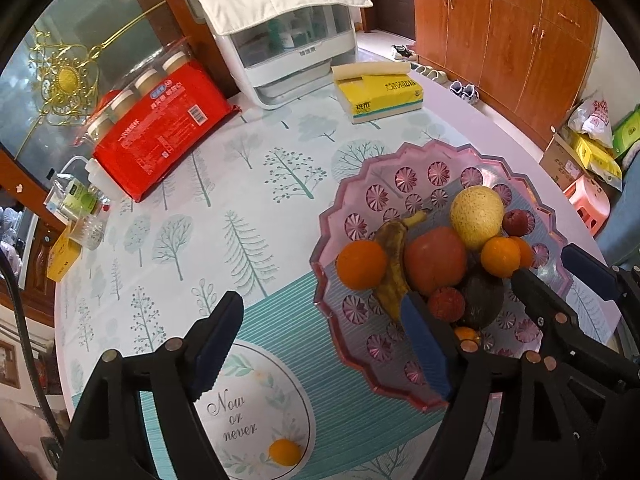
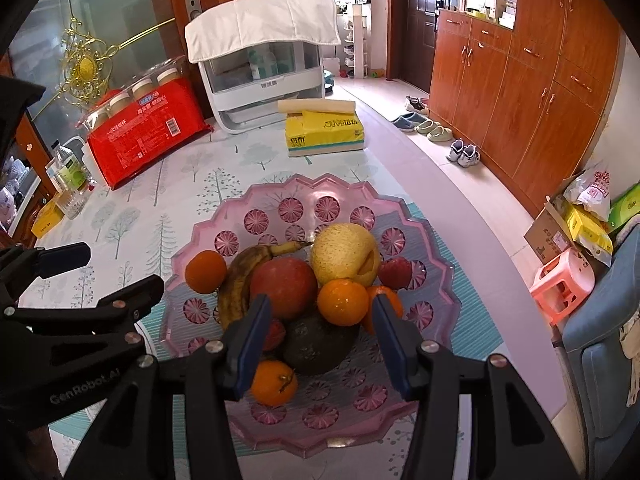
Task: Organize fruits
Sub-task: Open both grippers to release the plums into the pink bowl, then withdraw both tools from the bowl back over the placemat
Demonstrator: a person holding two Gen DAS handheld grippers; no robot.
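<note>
A round table [image 2: 400, 148] carries a cloth printed with pale trees, and on it sits a wide pink plate [image 2: 304, 188] of see-through plastic, scalloped at the rim and stamped with flower-like rosettes. The fruit is heaped in the plate's middle. Largest is a rough-skinned yellow pear [image 2: 346, 254], with a smooth red apple [image 2: 284, 286] touching its left side. A browned, curved banana [image 2: 240, 276] lies along the apple's left, and a dark, dull avocado [image 2: 316, 346] sits in front of the apple. Glossy oranges are scattered through the pile: one [image 2: 205, 271] at the left edge, one [image 2: 343, 302] in front of the pear, and a small one [image 2: 274, 383] nearest the camera. A small red fruit [image 2: 394, 272] rests just right of the pear.

The right gripper [image 2: 320, 344] hovers low over the near side of the pile, its blue-padded fingers spread wide to either side of the avocado and holding nothing. The left gripper [image 1: 320, 344] is also spread wide and empty; its right finger reaches over the plate's left part, close to the banana, and its left finger is over the bare cloth.
</note>
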